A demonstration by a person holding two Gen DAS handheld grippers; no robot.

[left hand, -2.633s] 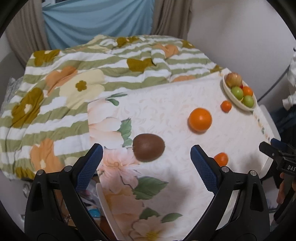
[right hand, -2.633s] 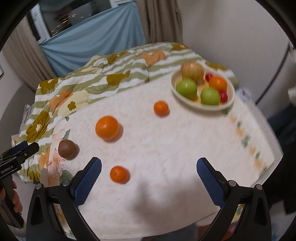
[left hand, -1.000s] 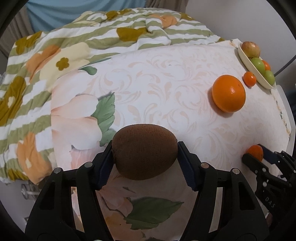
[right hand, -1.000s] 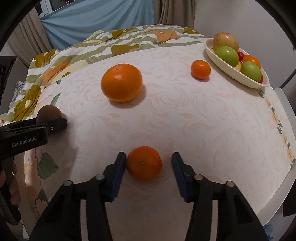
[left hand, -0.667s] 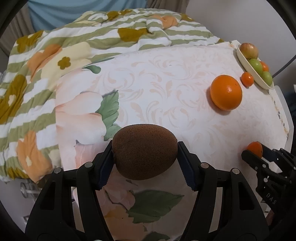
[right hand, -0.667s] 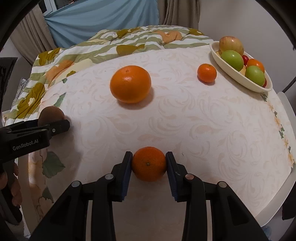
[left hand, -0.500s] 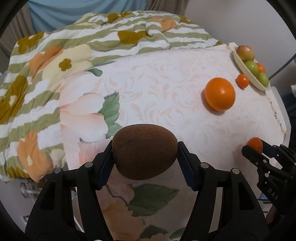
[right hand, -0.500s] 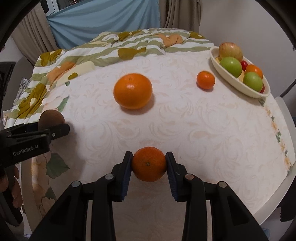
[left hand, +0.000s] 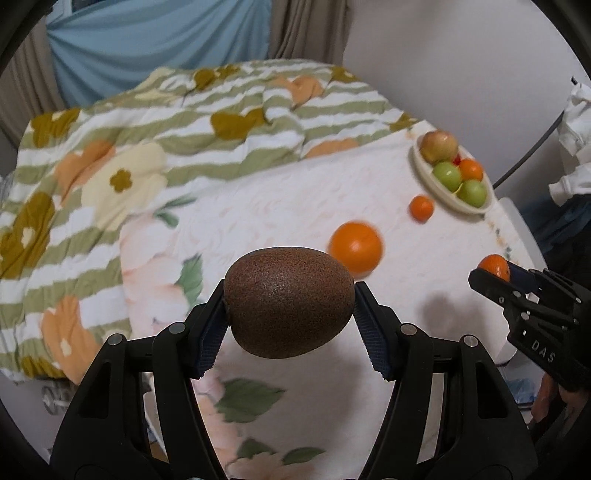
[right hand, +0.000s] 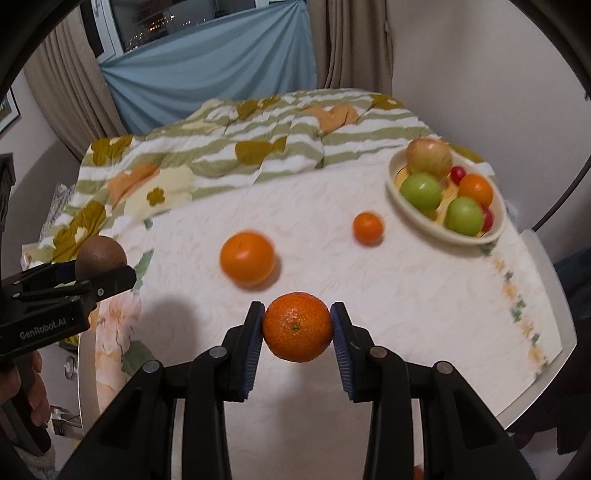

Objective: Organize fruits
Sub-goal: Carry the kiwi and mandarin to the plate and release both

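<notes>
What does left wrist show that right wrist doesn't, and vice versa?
Left wrist only: the full brown fuzzy kiwi clamped in the left gripper, and crumpled white cloth at the right edge.

Right wrist only: the small orange mandarin in close-up in the right gripper, a dark window, and red cherry tomatoes in plain sight.

Both: cream oval fruit bowl, large loose orange, small loose mandarin, striped floral blanket, both grippers.
</notes>
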